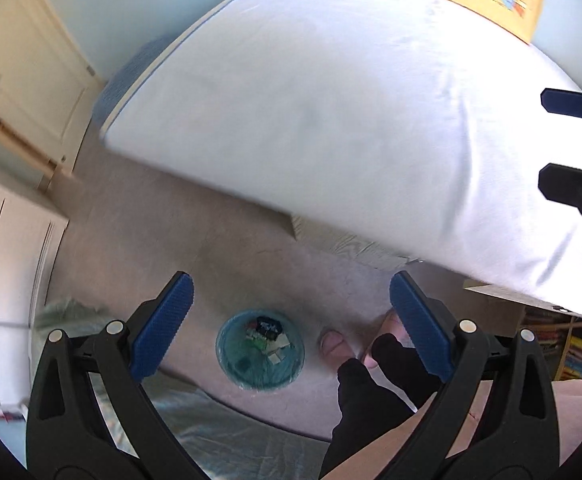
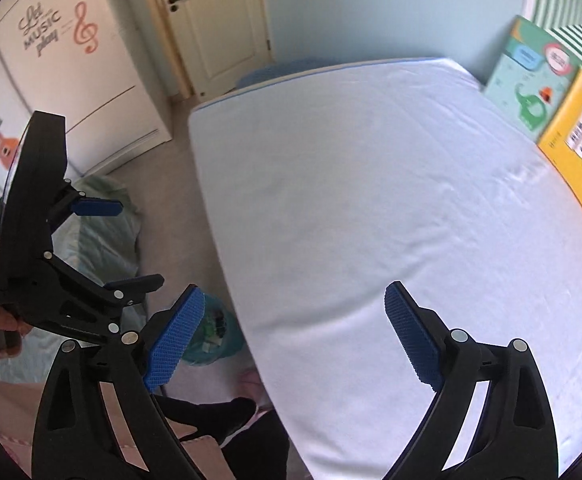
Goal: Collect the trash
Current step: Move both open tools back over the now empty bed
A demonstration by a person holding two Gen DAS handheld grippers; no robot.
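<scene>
A small round bin [image 1: 259,349] lined with a teal bag stands on the floor and holds several scraps of trash; it also shows in the right wrist view [image 2: 213,330], partly behind a finger. My left gripper [image 1: 291,328] is open and empty, held high above the bin. My right gripper [image 2: 295,336] is open and empty over the near corner of the bed [image 2: 371,200]. The left gripper [image 2: 119,240] shows at the left of the right wrist view, and the right gripper [image 1: 571,148] at the right edge of the left wrist view, both with jaws apart.
A white mattress [image 1: 331,100] fills most of both views. Boxed books [image 2: 563,112] lean on the wall beyond it. A green cloth [image 2: 103,232] lies on the floor by a white wardrobe [image 2: 71,72]. My feet [image 1: 335,342] stand beside the bin. A bookshelf [image 1: 571,348] is at right.
</scene>
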